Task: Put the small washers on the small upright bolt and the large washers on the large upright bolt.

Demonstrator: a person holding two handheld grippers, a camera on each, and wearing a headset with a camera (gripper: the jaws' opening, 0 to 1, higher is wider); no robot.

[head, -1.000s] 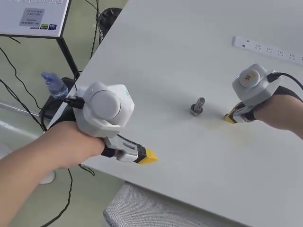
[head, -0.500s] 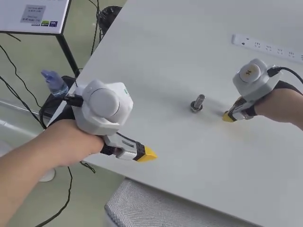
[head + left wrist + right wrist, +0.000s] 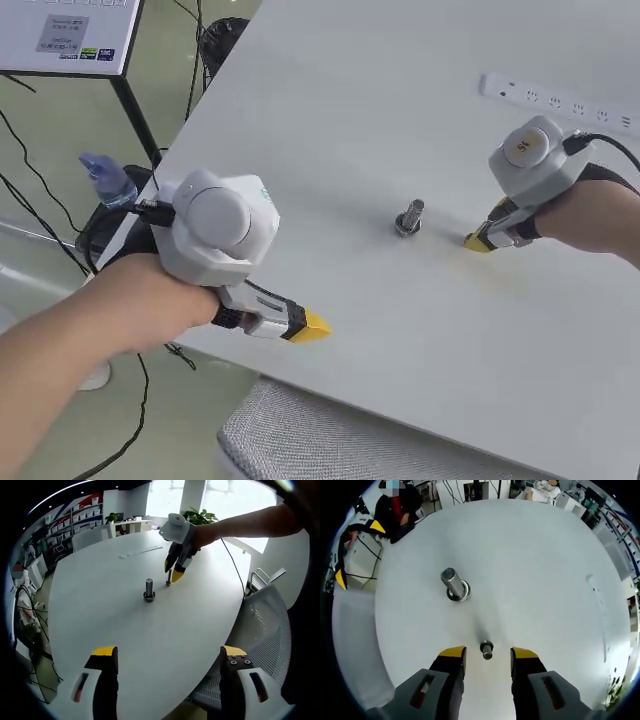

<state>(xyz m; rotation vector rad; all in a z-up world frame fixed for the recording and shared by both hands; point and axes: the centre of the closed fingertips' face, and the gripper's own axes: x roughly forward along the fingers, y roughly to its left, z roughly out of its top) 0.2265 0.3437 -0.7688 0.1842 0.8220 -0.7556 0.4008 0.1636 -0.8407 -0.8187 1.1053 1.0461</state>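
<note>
The large upright bolt [image 3: 408, 219] stands mid-table, also seen as the large bolt [image 3: 149, 589] and, from above, the large bolt [image 3: 454, 585]. The small upright bolt [image 3: 486, 649] stands between the fingertips of my right gripper [image 3: 488, 656], which is open with a gap on each side of the bolt. From the left gripper view, the small bolt [image 3: 169, 577] sits right at the right gripper [image 3: 174, 572]. In the head view the right gripper [image 3: 478, 241] points down at the table just right of the large bolt. My left gripper [image 3: 310, 327] hovers open near the table's front edge, its own view showing the left gripper [image 3: 169, 656] spread wide.
A white power strip [image 3: 560, 100] lies at the back right. A grey chair [image 3: 330, 440] sits below the table's front edge [image 3: 400, 425]. Off the table's left side are a water bottle [image 3: 105, 178], cables and a stand with a sign [image 3: 65, 35].
The right gripper's body has tipped up a little while its tips stay by the small bolt. The left gripper has held still. The head camera has shifted slightly.
</note>
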